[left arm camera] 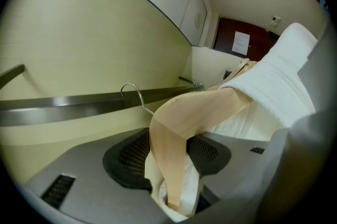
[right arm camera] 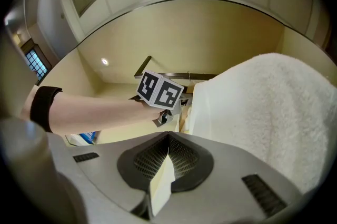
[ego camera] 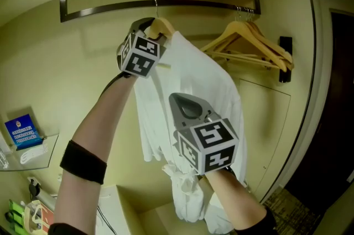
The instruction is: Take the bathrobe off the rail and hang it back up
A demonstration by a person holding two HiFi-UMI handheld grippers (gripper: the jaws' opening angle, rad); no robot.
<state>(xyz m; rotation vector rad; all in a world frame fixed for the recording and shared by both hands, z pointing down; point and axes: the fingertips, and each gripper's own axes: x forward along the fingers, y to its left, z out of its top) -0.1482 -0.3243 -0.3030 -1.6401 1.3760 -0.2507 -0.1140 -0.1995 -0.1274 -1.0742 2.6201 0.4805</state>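
Observation:
A white bathrobe (ego camera: 191, 90) hangs on a wooden hanger (ego camera: 161, 25) just under the dark metal rail (ego camera: 199, 4). The hanger's wire hook (left arm camera: 132, 89) curves over the rail (left arm camera: 79, 103). My left gripper (ego camera: 150, 32) is raised to the hanger's left shoulder and is shut on it (left arm camera: 171, 138), with robe cloth caught in the same grip. Lower and to the right, my right gripper (ego camera: 185, 100) is shut on a thin fold of the bathrobe (right arm camera: 160, 183). The robe's thick towelling (right arm camera: 263, 117) fills the right of the right gripper view.
Several bare wooden hangers (ego camera: 255, 43) hang at the rail's right end. A dark door (ego camera: 334, 118) stands at the far right. On the left wall, a glass shelf (ego camera: 47, 156) carries a blue box (ego camera: 22, 131). A white unit (ego camera: 119, 209) sits below.

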